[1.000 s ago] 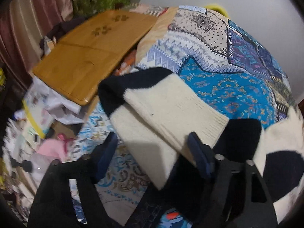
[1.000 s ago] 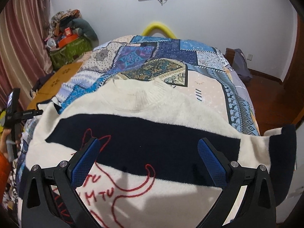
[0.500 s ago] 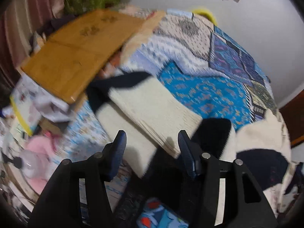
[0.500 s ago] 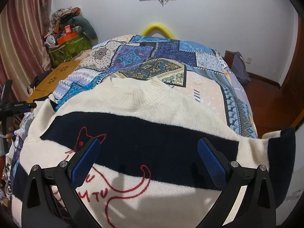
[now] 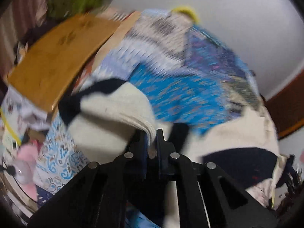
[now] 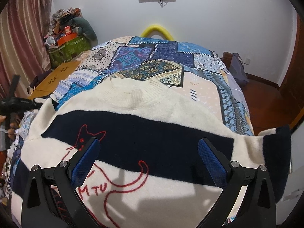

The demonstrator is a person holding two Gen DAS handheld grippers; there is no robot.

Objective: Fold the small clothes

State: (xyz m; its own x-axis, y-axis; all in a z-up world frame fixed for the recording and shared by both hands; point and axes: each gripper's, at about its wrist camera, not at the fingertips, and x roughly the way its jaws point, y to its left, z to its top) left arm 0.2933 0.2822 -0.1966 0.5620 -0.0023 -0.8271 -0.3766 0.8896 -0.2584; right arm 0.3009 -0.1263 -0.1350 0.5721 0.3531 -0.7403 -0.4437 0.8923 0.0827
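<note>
A cream and navy striped sweater (image 6: pixel 144 117) with a red cat outline lies flat on the patchwork bedspread (image 6: pixel 152 64). In the blurred left wrist view its left sleeve (image 5: pixel 114 106), cream with a navy cuff, is lifted off the bed. My left gripper (image 5: pixel 151 133) is shut on the sleeve's ribbed cream edge. My right gripper (image 6: pixel 148 161) hovers open above the sweater's chest, and nothing is between its blue pads. The right sleeve (image 6: pixel 273 148) hangs over the bed's right edge.
A wooden folding table (image 5: pixel 55 57) leans against the bed's left side, with papers and a pink item (image 5: pixel 24 163) on the floor below. Bags and clutter (image 6: pixel 66 38) sit by the curtain. A yellow tube (image 6: pixel 157 30) rests at the bed's far end. Wooden floor lies right.
My left gripper closed on the sleeve's edge and lifted it; the sleeve now bulges up off the bed. The right gripper stayed open in place over the chest.
</note>
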